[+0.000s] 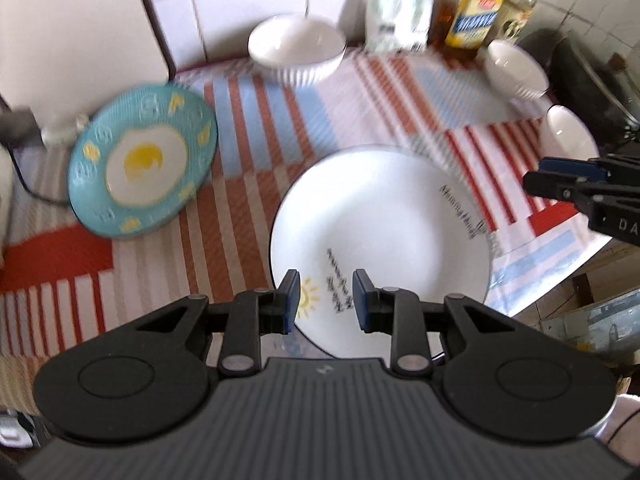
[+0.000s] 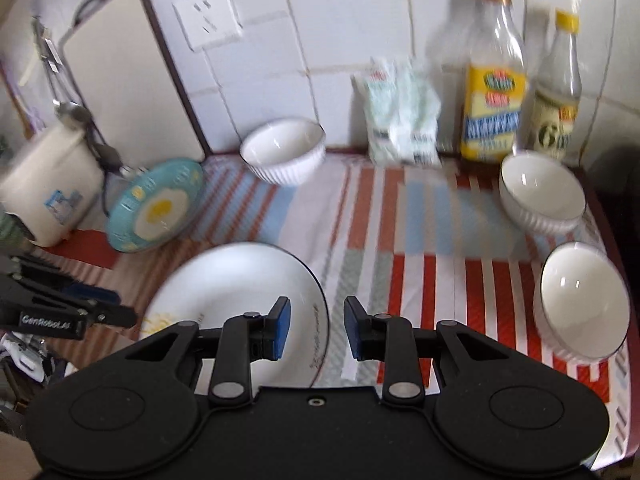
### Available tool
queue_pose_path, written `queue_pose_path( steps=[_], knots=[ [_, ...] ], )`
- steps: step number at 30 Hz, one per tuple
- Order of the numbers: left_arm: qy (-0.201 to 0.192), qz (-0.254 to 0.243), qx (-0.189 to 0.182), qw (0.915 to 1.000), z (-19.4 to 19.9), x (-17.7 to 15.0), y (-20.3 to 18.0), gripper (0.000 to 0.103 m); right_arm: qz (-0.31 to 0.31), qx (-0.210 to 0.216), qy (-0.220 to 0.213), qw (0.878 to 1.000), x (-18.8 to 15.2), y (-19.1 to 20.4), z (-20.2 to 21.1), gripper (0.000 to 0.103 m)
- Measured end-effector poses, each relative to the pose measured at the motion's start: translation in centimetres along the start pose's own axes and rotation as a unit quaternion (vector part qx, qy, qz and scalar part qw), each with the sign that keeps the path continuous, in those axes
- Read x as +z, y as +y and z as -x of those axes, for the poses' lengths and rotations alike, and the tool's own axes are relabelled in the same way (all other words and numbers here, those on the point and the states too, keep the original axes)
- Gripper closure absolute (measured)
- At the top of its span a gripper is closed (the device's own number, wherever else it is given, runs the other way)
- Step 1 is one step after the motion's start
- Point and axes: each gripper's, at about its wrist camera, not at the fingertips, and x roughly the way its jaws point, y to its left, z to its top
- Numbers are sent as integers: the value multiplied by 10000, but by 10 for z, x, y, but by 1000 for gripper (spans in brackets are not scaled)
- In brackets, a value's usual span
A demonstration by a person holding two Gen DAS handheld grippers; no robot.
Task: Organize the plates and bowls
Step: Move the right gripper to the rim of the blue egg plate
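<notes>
A large white plate (image 1: 380,240) (image 2: 224,280) with a sun drawing and writing lies on the striped cloth. My left gripper (image 1: 326,300) (image 2: 120,306) hangs above its near rim, open with nothing between the blue pads. My right gripper (image 2: 316,328) (image 1: 532,176) hovers over the plate's right edge, also open and empty. A blue plate with a fried-egg pattern (image 1: 144,160) (image 2: 156,208) lies to the left. One white ribbed bowl (image 1: 296,48) (image 2: 284,156) stands at the back. Another bowl (image 1: 516,68) (image 2: 540,192) and a third (image 1: 570,132) (image 2: 580,300) stand at the right.
Against the tiled wall stand a yellow-labelled bottle (image 2: 494,120), a second bottle (image 2: 558,112) and a white bag (image 2: 404,120). A cutting board (image 2: 128,72) leans at the back left beside a white pot (image 2: 48,188). A dark pan (image 1: 580,76) sits past the table's right edge.
</notes>
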Motion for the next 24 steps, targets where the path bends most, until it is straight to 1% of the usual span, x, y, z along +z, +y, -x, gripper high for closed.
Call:
queue_pose_path(
  steps=[2,4,7,9,12,14,16,19,22,24],
  knots=[
    [-171,-110,33,9998,15,4,-2,73,169,43,-42,9998,7,6,8,66],
    [-286,-154,81,9994,27,8,-1,70,364,93,-66,9993,14,15,13,65],
    [-447,-137,203,9987,44,12,6,67,590,318,-54,9977,25,28,17,63],
    [-574,-64,300,9979,56,14,15,65,754,483,-63,9960,32,39,16,59],
    [-752,156,409,9962,73,17,34,61,1008,748,-91,9920,46,56,13,55],
    [-831,290,500,9949,81,19,47,58,1101,893,-117,9898,54,66,10,51],
    [-928,426,615,9929,87,18,61,53,1148,1048,-119,9878,63,74,3,50],
    [-1018,705,738,9896,87,16,84,50,1205,1206,-39,9853,77,85,-13,49],
    [-1035,1055,822,9856,80,13,108,49,1275,1310,91,9831,88,96,-36,49],
    [-1018,1316,943,9815,72,11,123,49,1268,1444,202,9812,94,102,-52,49]
  ],
)
